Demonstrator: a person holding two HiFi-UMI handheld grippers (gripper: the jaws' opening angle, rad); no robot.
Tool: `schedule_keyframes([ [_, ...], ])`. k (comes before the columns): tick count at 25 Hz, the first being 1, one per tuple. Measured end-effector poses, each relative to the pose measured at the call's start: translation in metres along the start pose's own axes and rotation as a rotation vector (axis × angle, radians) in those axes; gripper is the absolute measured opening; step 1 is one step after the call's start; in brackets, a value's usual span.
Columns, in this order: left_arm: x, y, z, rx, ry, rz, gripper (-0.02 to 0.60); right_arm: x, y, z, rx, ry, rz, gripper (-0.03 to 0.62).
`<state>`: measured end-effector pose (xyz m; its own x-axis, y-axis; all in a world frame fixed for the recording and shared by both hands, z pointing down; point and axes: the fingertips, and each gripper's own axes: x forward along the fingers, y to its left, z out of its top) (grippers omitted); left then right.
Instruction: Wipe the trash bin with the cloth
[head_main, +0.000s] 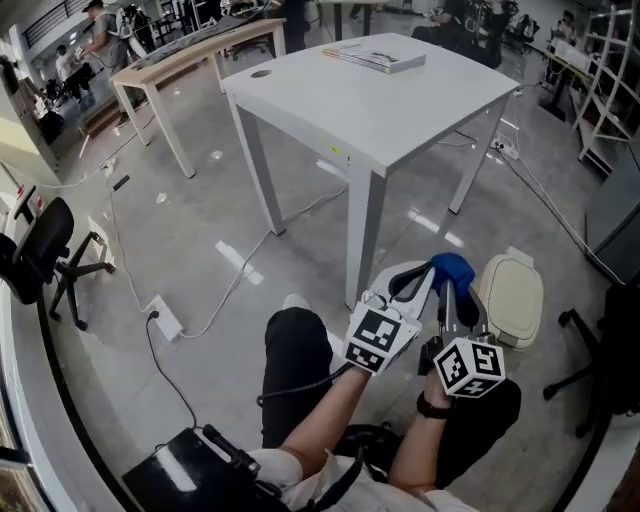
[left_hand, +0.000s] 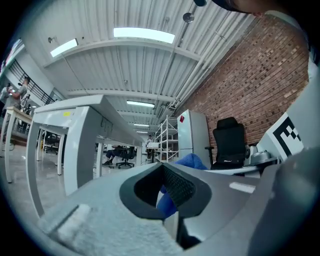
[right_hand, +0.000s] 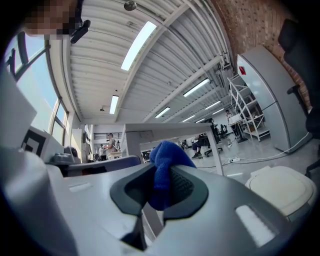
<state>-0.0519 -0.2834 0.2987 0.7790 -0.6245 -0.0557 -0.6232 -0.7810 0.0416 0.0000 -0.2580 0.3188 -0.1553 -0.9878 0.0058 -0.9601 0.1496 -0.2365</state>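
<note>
A cream trash bin (head_main: 512, 295) with a shut lid stands on the floor, just right of both grippers and apart from them. In the right gripper view the bin (right_hand: 277, 187) lies low at the right. My right gripper (head_main: 455, 285) is shut on a bunched blue cloth (head_main: 453, 267), which sticks up past the pads (right_hand: 167, 155). Close beside it on the left, my left gripper (head_main: 428, 270) has its jaws together with nothing between them. In the left gripper view the cloth (left_hand: 192, 161) shows beyond the left gripper (left_hand: 167, 187).
A white table (head_main: 400, 110) stands ahead, its near leg (head_main: 365, 240) just left of the grippers, with a flat book (head_main: 375, 55) on top. A black office chair (head_main: 40, 250) is at the far left and a power strip (head_main: 165, 318) with cables lies on the floor. Another chair base (head_main: 590, 360) is right of the bin.
</note>
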Motion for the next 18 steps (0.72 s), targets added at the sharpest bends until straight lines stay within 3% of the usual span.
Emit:
schedule_keyframes([
  [4,0.028,0.008,-0.015,0.015,0.032,-0.012,0.0,0.012,-0.036,-0.015,0.024,0.026,-0.068,0.046],
  [8,0.055,-0.004,-0.041,0.011,0.079,-0.1,0.0,0.003,-0.07,-0.03,0.064,0.032,-0.178,0.048],
  [18,0.094,-0.032,-0.061,0.004,0.077,-0.316,0.0,-0.044,-0.131,-0.04,0.128,-0.025,-0.48,0.048],
])
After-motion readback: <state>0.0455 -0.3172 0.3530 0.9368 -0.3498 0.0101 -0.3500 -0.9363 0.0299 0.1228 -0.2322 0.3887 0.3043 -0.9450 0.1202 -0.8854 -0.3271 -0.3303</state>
